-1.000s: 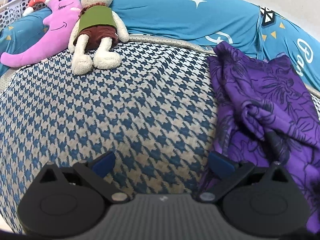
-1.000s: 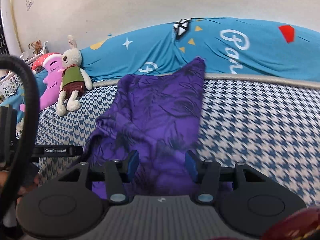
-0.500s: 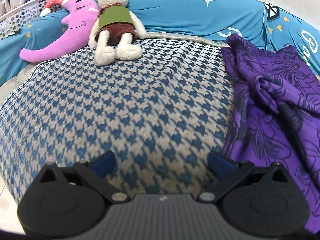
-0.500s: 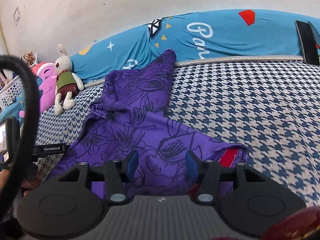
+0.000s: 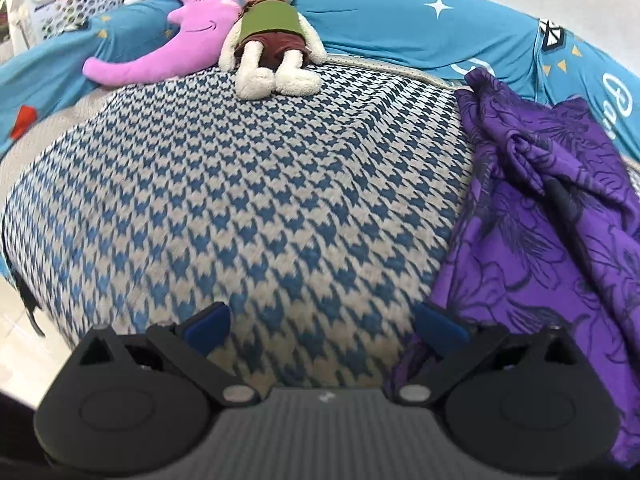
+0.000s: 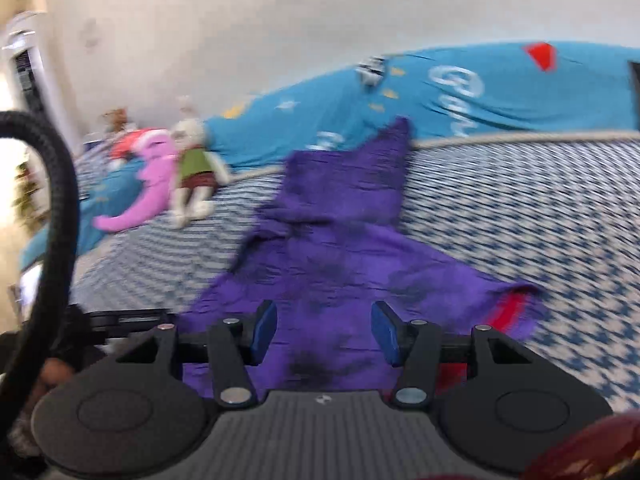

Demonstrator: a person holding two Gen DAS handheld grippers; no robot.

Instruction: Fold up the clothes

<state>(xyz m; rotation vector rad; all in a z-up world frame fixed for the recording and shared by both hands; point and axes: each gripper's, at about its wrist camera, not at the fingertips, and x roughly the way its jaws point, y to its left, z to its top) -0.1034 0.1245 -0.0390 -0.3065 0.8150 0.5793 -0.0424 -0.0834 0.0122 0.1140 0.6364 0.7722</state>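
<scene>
Purple garment lies rumpled on the houndstooth bedcover, its near edge beside the left gripper, spread wide and empty. Right gripper, parted and seemingly empty in the blurred view, hovers above it. Stuffed rabbit and moon pillow lie well apart.

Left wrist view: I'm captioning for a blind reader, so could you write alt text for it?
The open left gripper hovers over a blue-and-white houndstooth bedspread, with a crumpled purple floral garment lying to the right. At the far edge rest a stuffed bunny and a pink moon pillow.
</scene>
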